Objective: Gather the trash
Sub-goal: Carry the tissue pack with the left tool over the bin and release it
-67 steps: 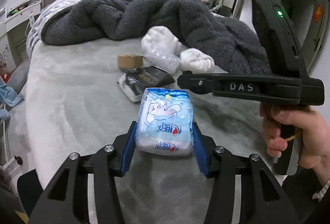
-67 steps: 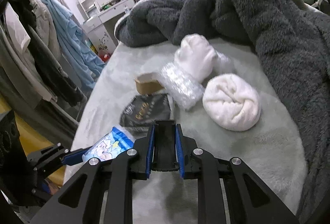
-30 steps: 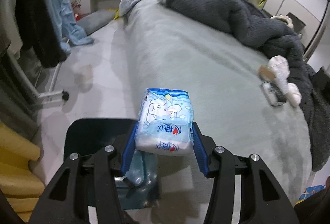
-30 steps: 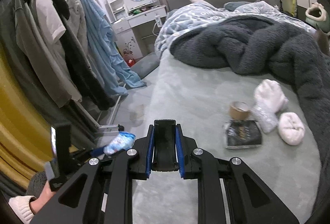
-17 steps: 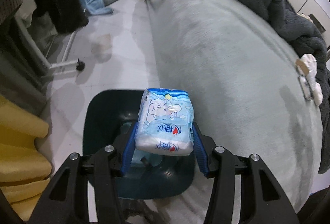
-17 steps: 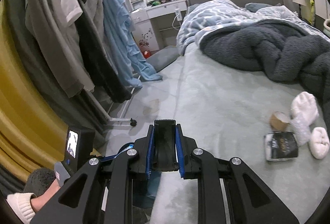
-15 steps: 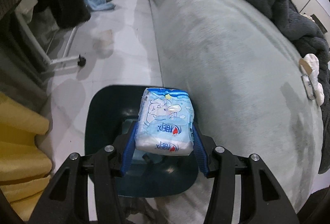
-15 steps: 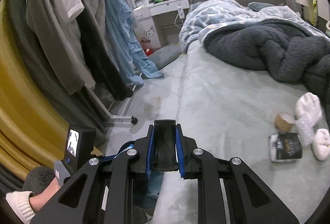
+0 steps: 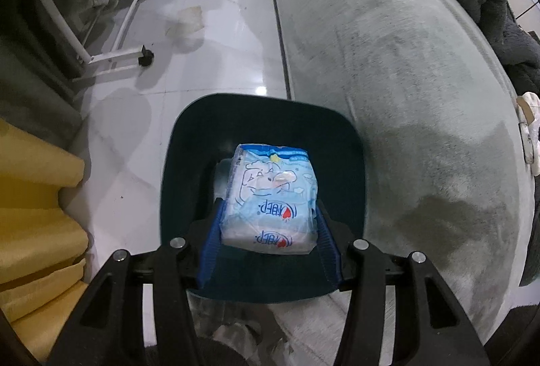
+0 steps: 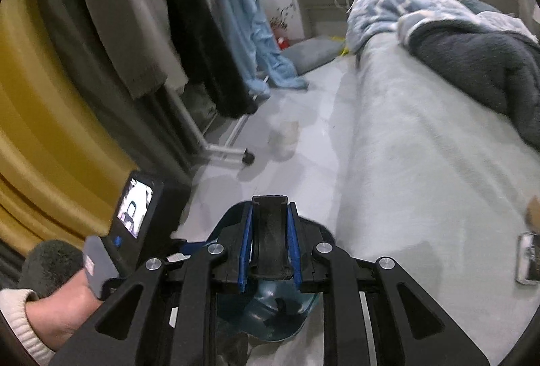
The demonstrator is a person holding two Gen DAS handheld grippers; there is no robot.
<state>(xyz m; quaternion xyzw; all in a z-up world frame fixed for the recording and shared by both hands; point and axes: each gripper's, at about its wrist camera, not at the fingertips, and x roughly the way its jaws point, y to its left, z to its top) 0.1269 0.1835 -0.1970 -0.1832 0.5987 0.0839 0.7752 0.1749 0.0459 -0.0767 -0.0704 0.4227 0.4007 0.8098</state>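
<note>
My left gripper (image 9: 268, 231) is shut on a blue and white tissue pack (image 9: 271, 197) and holds it directly above the open dark teal trash bin (image 9: 189, 143) on the floor beside the bed. My right gripper (image 10: 269, 243) is shut and holds nothing, hovering above the same bin (image 10: 270, 305). The left gripper's body and the hand holding it (image 10: 101, 261) show at the lower left of the right wrist view. More trash lies on the bed at the far right edge (image 10: 528, 258), cut off by the frame.
The grey-covered bed (image 9: 405, 69) runs along the right with a dark fluffy blanket (image 10: 472, 62) on it. A clothes rack foot with a wheel (image 9: 145, 57) stands on the tiled floor. Yellow curtain folds (image 9: 33, 214) are at the left. Hanging clothes (image 10: 202, 28) are behind.
My left gripper has carried the tissue pack off the bed and over the trash bin, now centred above its opening. My right gripper has swung left towards the bin, still shut.
</note>
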